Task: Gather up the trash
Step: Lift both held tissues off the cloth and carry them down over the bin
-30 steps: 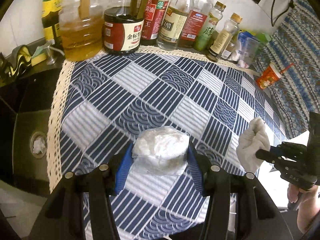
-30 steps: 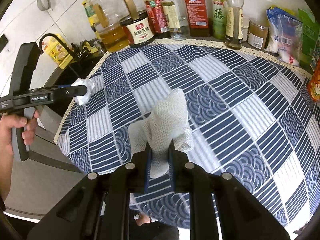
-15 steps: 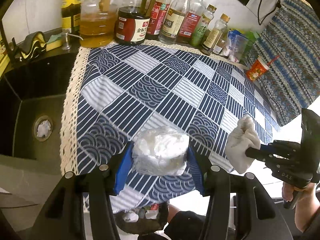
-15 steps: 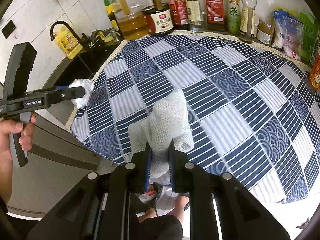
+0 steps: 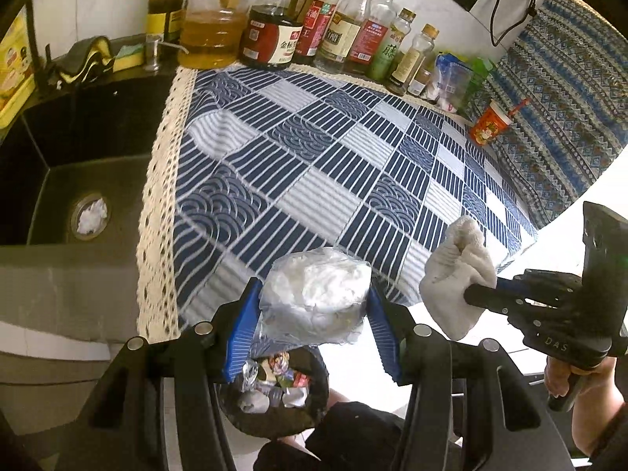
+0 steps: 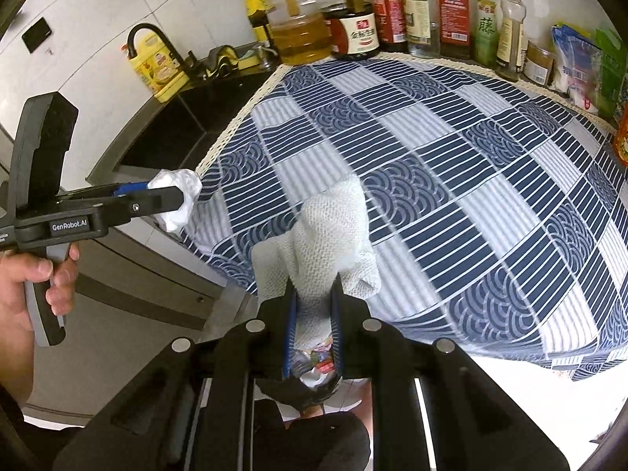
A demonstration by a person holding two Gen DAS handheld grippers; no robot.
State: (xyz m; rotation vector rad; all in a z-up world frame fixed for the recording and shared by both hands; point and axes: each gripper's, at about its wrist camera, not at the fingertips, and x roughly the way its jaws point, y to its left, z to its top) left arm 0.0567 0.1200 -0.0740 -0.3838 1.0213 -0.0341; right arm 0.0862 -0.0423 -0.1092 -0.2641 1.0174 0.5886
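My left gripper [image 5: 314,314] is shut on a crumpled clear plastic bag with white stuff inside [image 5: 314,298], held past the counter's front edge. Below it stands a black trash bin [image 5: 274,396] with wrappers inside. My right gripper [image 6: 313,306] is shut on a white textured paper towel [image 6: 333,235]. In the left wrist view that towel [image 5: 457,278] hangs to the right of the bag. The right wrist view shows the left gripper [image 6: 172,196] at the left with the white bag [image 6: 178,200], and the bin [image 6: 314,376] just under the right jaws.
A blue-and-white patterned cloth [image 5: 314,165] covers the counter. Bottles of oil and sauce [image 5: 274,35] line the back wall. A black sink [image 5: 78,180] lies to the left with white paper in its drain [image 5: 91,216]. An orange cup [image 5: 490,127] stands far right.
Both grippers have drawn back from over the cloth to past the counter's front edge, each still holding its trash. The trash bin has come into view beneath them.
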